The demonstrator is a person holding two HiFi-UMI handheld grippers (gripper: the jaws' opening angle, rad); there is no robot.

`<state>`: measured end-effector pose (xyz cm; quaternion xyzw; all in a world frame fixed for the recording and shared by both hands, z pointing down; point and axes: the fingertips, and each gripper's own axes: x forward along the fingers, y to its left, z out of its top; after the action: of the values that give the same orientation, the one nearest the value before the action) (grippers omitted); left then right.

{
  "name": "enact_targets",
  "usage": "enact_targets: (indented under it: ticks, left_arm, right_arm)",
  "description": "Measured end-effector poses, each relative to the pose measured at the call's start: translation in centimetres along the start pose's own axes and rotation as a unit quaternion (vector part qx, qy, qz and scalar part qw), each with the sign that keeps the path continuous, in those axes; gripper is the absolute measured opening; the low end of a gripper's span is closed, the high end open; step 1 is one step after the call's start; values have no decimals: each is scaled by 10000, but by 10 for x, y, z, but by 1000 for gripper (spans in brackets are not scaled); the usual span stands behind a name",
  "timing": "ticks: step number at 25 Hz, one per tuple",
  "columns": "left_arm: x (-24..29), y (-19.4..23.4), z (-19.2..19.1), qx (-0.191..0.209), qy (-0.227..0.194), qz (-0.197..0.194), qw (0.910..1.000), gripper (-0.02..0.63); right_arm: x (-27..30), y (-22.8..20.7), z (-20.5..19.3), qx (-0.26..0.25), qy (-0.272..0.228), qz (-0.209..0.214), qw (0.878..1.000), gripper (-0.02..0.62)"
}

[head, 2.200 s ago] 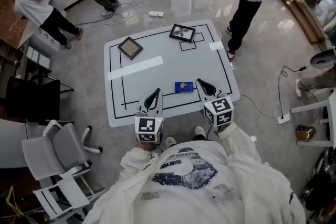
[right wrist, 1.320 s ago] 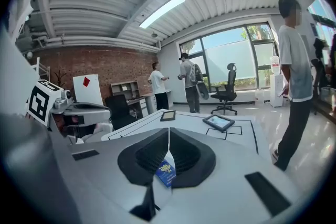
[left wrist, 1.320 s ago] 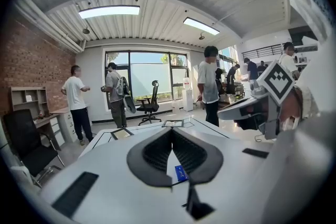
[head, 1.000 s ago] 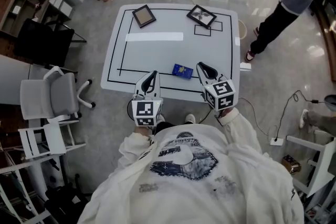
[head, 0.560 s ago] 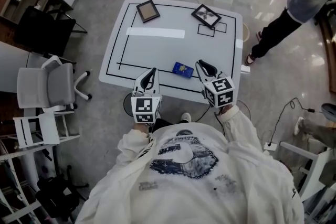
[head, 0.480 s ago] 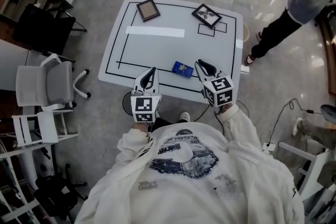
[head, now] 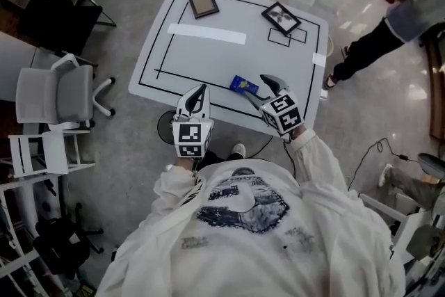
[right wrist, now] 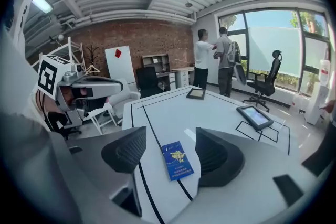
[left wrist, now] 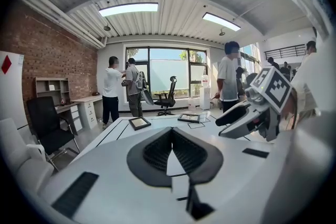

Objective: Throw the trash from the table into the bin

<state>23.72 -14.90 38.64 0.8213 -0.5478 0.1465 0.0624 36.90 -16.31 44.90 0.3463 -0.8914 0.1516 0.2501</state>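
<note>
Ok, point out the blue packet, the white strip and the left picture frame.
blue packet (right wrist: 177,160), right gripper view, centre of its face
white strip (head: 207,33), head view, its middle
left picture frame (head: 203,3), head view, centre of its pane

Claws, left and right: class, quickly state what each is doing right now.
Left claw: shut, empty.
Right claw: open, just been opening; blue packet lies on the white table between its jaws, ungripped.
</note>
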Motion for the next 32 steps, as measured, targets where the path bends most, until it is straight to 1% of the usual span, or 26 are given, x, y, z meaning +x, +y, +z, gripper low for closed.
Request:
enact_targets:
  ticks: [3,5,7,11,15,20,32]
  left_arm:
    - [-3,4,-4,-58,11,72,10000,8]
    - [-4,6,-9,-85,32,111,9999,8]
    - [-6,8,-12,-108,47,153,9998,8]
    - [-10,11,-17,-168,98,216,9996,8]
    - [-15,17,-21,-222,128,318,9992,8]
    - [-22,26,-29,-322,177,493,9981,8]
    - [-33,41,-44,-536,190,759,9955,8]
  right_arm:
    - [11,6,-6,-153,159,216,9995,307]
    - [17,9,-11,-262,292,371,9985,360]
    - [24,10,-17,-398,455,450,9972,380]
    - [41,6,-29,-784,826,523,9921,379]
    - [56,3,-40,-994,1133,641,9865,379]
    - [70,2,-55,-1094,1406,770,9810,379]
    - [95,-6,-88,-1270,2103,941,9648,377]
